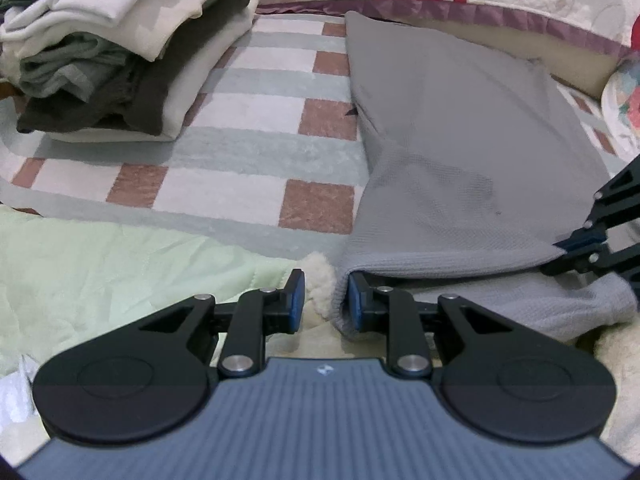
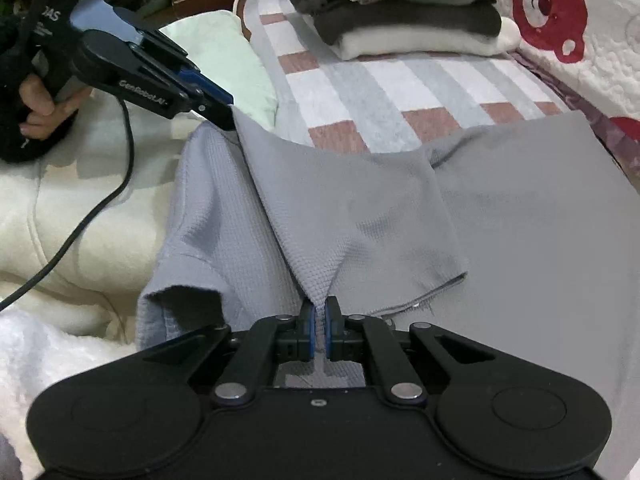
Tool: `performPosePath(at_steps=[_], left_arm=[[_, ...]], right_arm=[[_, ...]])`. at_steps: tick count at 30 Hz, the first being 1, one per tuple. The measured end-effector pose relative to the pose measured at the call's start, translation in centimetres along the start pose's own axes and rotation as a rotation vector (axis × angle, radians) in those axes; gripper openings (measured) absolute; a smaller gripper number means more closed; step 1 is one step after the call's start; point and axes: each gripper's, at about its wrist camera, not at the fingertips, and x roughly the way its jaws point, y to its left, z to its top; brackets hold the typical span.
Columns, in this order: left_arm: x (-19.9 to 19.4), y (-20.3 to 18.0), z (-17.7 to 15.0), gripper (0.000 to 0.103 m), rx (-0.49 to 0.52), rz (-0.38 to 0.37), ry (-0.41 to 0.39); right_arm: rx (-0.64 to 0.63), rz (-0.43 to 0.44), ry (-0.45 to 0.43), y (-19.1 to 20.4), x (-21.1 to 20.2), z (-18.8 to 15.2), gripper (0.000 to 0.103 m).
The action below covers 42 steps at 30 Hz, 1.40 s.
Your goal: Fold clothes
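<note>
A: How does the right gripper (image 2: 319, 334) stand?

B: Its blue pads (image 2: 307, 332) are pressed together on a pinched fold of the grey garment (image 2: 500, 216), low in the centre of the right wrist view.

A: And the left gripper (image 1: 326, 300)?

B: In its own view the jaws stand apart. The garment's ribbed corner drapes over the right-hand pad (image 1: 354, 306); the left-hand pad is bare. In the right wrist view it reaches in from the upper left, its tip at the cloth's raised corner; whether it grips there I cannot tell.

A: Where is the garment?

B: Spread over the checked blanket (image 1: 248, 152), filling the right half of the left wrist view.

A: Anything else?

B: A pile of folded clothes (image 1: 120, 52) at the upper left there, and a bear-print quilt (image 2: 560, 12) at the upper right of the right wrist view.
</note>
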Motion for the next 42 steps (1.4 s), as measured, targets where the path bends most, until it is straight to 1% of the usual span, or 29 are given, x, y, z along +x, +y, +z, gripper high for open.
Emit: performPosePath(at_steps=[1, 4, 6, 9, 13, 15, 17, 19, 22, 24, 26, 27, 30, 32, 36, 37, 39, 41, 42], left_arm=[[-0.1, 0.0, 0.0, 0.024, -0.003, -0.008, -0.004], [-0.5, -0.1, 0.1, 0.032, -0.007, -0.025, -0.032], [-1.0, -0.4, -0.1, 0.041, -0.010, -0.033, -0.064], [-2.0, -0.8, 0.1, 0.041, -0.011, -0.056, -0.110], [-3.7, -2.0, 1.3, 0.043, -0.033, -0.134, -0.156], [-4.7, -3.6, 2.2, 0.049, -0.003, -0.172, -0.185], [-5.5, -5.7, 3.1, 0.051, 0.043, -0.193, -0.208], [-6.0, -7.9, 3.8, 0.051, 0.084, -0.214, -0.218], [-6.0, -11.0, 4.5, 0.052, 0.122, -0.258, -0.213], [-5.7, -13.2, 4.9, 0.052, 0.151, -0.277, -0.193], [-5.0, -15.5, 5.2, 0.052, 0.194, -0.296, -0.164], [-4.7, -16.8, 5.4, 0.053, 0.214, -0.305, -0.147], [-3.4, -20.9, 6.3, 0.056, 0.289, -0.340, -0.087], [-2.4, -24.3, 7.0, 0.056, 0.346, -0.364, -0.046], [0.0, -31.2, 7.9, 0.056, 0.437, -0.434, 0.035], [0.7, -33.2, 8.0, 0.056, 0.465, -0.445, 0.049], [1.7, -37.3, 7.6, 0.056, 0.560, -0.441, 0.061], [2.5, -41.3, 6.6, 0.056, 0.681, -0.453, 0.065], [2.9, -42.8, 6.1, 0.056, 0.722, -0.465, 0.075]], right_arm=[[0.004, 0.002, 0.002, -0.1, 0.1, -0.1, 0.008], [0.040, 0.019, -0.005, -0.7, -0.1, -0.4, 0.011], [0.094, 0.042, -0.031, -1.4, -0.5, -0.7, 0.011], [0.200, 0.066, -0.085, -2.8, -1.5, -1.4, 0.015], [0.333, 0.062, -0.149, -5.4, -3.0, -3.0, 0.016], [0.403, 0.046, -0.192, -6.5, -4.2, -4.1, 0.017], [0.476, 0.032, -0.238, -7.7, -5.4, -5.2, 0.019], [0.568, 0.024, -0.300, -8.7, -6.9, -7.0, 0.019], [0.678, -0.022, -0.368, -9.7, -9.6, -10.2, 0.019], [0.737, -0.087, -0.405, -9.9, -11.9, -13.0, 0.020], [0.818, -0.157, -0.425, -10.1, -14.4, -16.6, 0.027], [0.861, -0.192, -0.433, -10.1, -15.7, -18.5, 0.028], [1.007, -0.296, -0.429, -9.9, -19.2, -24.5, 0.035], [1.106, -0.348, -0.418, -9.6, -21.0, -28.4, 0.042], [1.268, -0.436, -0.357, -8.9, -23.0, -34.8, 0.048], [1.315, -0.447, -0.353, -8.7, -23.3, -36.3, 0.050], [1.408, -0.436, -0.370, -8.1, -23.2, -38.9, 0.051], [1.457, -0.405, -0.398, -7.7, -22.6, -40.8, 0.053], [1.470, -0.389, -0.407, -7.6, -22.0, -41.6, 0.053]])
